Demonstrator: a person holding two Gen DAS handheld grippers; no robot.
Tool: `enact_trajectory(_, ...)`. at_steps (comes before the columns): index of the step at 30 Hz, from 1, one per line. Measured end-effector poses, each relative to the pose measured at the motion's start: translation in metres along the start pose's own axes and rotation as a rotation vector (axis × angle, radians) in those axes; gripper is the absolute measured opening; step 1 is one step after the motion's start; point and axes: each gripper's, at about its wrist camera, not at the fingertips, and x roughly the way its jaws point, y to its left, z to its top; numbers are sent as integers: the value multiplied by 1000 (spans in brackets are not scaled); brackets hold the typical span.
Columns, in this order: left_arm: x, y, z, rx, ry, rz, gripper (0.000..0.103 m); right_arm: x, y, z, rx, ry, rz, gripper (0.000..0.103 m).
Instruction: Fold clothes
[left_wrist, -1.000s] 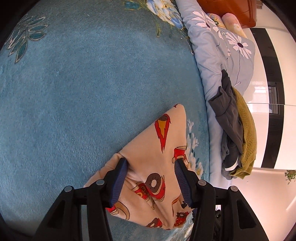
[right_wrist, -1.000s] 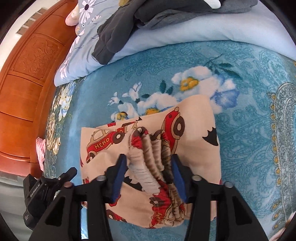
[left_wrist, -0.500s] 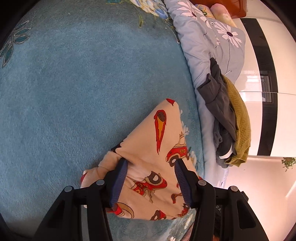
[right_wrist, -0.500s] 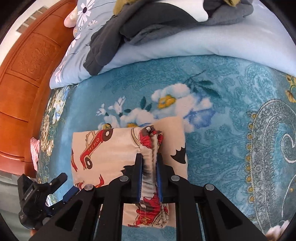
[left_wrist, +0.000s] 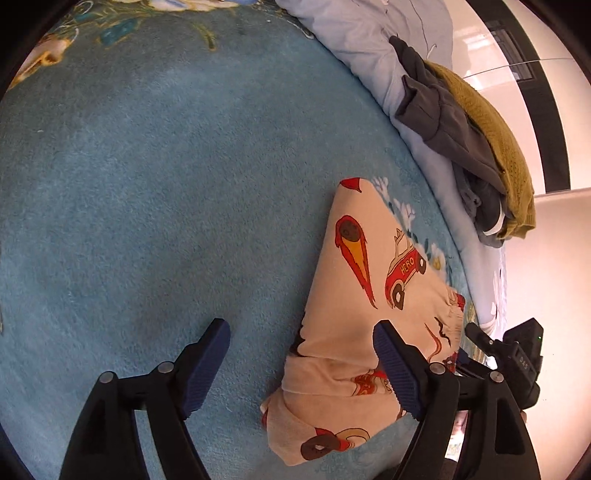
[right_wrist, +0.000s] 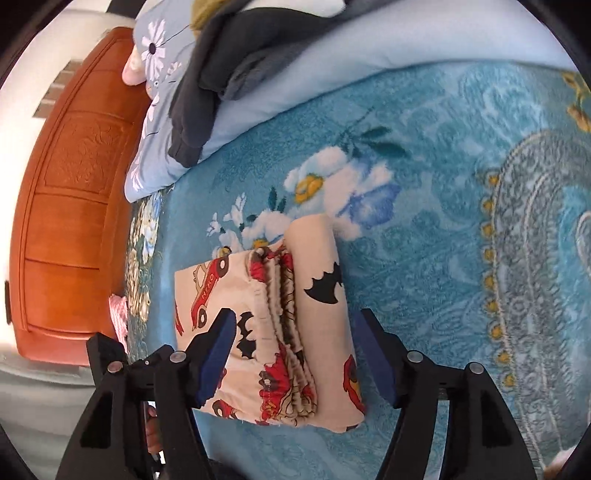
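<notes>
A folded beige garment (left_wrist: 354, 332) printed with red cars and flames lies on the blue floral blanket (left_wrist: 147, 184). In the right wrist view the same garment (right_wrist: 269, 325) shows its gathered waistband on top. My left gripper (left_wrist: 301, 354) is opening, and its right finger sits over the cloth while the left one is above bare blanket. Nothing is pinched between them. My right gripper (right_wrist: 291, 347) is opening too, its fingers spread on either side of the folded garment without pressing it.
A pale blue flowered quilt (left_wrist: 369, 44) lies along the blanket's far side with a dark grey garment (left_wrist: 443, 122) and a mustard knit (left_wrist: 495, 147) piled on it. A wooden headboard (right_wrist: 74, 206) stands at the left in the right wrist view.
Both grippers have let go of the garment and spread wide. The right one had been pinched on the waistband half a second ago. The left wrist rolled, so the garment now sits to its right.
</notes>
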Motion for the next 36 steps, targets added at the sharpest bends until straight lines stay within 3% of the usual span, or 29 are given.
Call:
enact_trajectory(3,3,-7,1,37,-8,-27,84,12,-5,2,27,12,0,69)
enact_trajectory(7,18,-27,3,108,7,55,82,20,3,2,18,23,21,70)
enact_trajectory(10,21,-33,4,102,9,86,79,25,15,-1,-31,30,-35,70)
enact_trajectory(11,22,-35,5,94,9,101,74,26,18,-3,-45,24,-60,67)
enact_trajectory(12,23,-37,5,90,11,117,59,26,21,-4,-51,19,-85,61)
enact_trajectory(13,23,-39,3,89,12,127,41,26,22,-4,-52,20,-100,41)
enact_trajectory(14,24,-41,1,90,12,134,36,25,24,-5,-48,20,-101,32)
enact_trajectory(16,21,-48,-4,97,5,152,24,20,30,-7,-58,12,-104,26)
enact_trajectory(19,1,-66,-14,120,-32,157,18,-2,44,-12,-102,-10,-65,23)
enact_trajectory(23,-29,-106,-35,155,-55,106,17,-55,62,-15,-193,-62,-31,23)
enact_trajectory(28,-51,-189,-71,270,-73,36,17,-153,55,-21,-264,-155,1,23)
enact_trajectory(31,-56,-251,-98,376,-62,-5,17,-219,35,-31,-278,-205,-8,23)
enact_trajectory(36,-30,-368,-145,540,21,-103,17,-339,-23,-58,-249,-306,-62,23)
